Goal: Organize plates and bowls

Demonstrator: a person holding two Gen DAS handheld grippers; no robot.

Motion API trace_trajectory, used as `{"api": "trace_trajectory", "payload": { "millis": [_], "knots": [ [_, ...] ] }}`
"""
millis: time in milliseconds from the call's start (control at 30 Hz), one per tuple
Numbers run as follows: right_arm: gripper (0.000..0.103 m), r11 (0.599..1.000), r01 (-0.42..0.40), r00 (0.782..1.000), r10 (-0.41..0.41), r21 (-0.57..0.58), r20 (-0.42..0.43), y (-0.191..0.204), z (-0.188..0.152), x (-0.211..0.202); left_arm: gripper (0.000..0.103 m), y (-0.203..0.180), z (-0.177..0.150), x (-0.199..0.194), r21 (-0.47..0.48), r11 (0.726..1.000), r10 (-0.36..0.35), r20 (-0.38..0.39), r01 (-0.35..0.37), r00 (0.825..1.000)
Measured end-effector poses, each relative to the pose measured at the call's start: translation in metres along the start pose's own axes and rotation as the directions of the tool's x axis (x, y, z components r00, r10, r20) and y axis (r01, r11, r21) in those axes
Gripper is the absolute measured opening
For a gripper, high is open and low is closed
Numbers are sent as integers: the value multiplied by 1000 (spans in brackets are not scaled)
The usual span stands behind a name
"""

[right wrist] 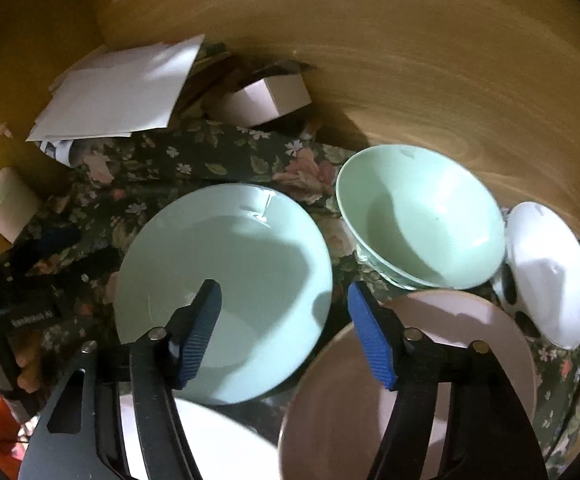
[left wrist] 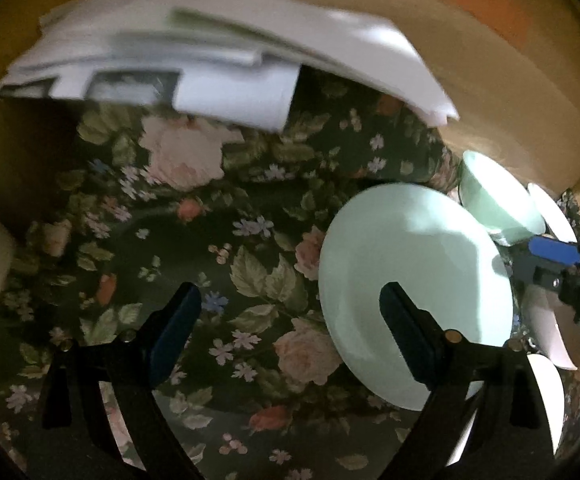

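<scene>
A pale green plate [right wrist: 226, 280] lies on the floral cloth [right wrist: 162, 160]; it also shows in the left wrist view [left wrist: 402, 256]. A green bowl [right wrist: 422, 216] stands upright to its right, also seen in the left wrist view [left wrist: 494, 196]. A pink plate [right wrist: 442, 352] lies in front, a white bowl [right wrist: 550, 276] with black spots far right, and a white plate [right wrist: 210, 440] at the bottom. My right gripper [right wrist: 284, 300] is open, hovering over the green plate's right edge. My left gripper [left wrist: 290, 300] is open above the cloth, its right finger over the green plate.
White papers [right wrist: 118, 88] and a small box [right wrist: 266, 100] lie at the back against a wooden wall [right wrist: 450, 80]. A pale roll [right wrist: 10, 204] stands at the left. The right gripper's body [left wrist: 562, 268] shows at the left view's right edge.
</scene>
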State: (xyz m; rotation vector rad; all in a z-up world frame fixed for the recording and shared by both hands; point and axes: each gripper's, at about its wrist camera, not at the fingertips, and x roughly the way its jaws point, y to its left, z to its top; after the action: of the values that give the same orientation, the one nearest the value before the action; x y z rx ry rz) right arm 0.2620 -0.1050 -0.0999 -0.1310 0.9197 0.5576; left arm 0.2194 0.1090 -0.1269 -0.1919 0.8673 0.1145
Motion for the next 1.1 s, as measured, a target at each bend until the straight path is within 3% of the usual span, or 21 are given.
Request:
{"api": "trace_trajectory", "payload": {
  "millis": [367, 533, 767, 933, 1100],
  "knots": [
    [45, 997, 68, 989, -73, -37, -129, -2, 19, 33, 69, 0, -6, 20, 14, 999, -45, -59, 46, 997],
    [38, 994, 98, 977, -106, -51, -183, -2, 26, 44, 63, -1, -6, 19, 30, 997, -71, -61, 73, 996],
    [37, 986, 135, 966, -152, -95, -210, 9, 26, 54, 59, -1, -10, 18, 44, 994, -95, -70, 98, 993],
    [35, 997, 61, 974, -72, -56, -213, 16, 22, 49, 55, 1, -17, 14, 53, 993, -102, -83, 107, 991],
    [35, 998, 28, 977, -41, -65, -208, 31, 15, 45, 55, 13, -26, 5, 47, 993, -101, -92, 106, 991]
  ]
}}
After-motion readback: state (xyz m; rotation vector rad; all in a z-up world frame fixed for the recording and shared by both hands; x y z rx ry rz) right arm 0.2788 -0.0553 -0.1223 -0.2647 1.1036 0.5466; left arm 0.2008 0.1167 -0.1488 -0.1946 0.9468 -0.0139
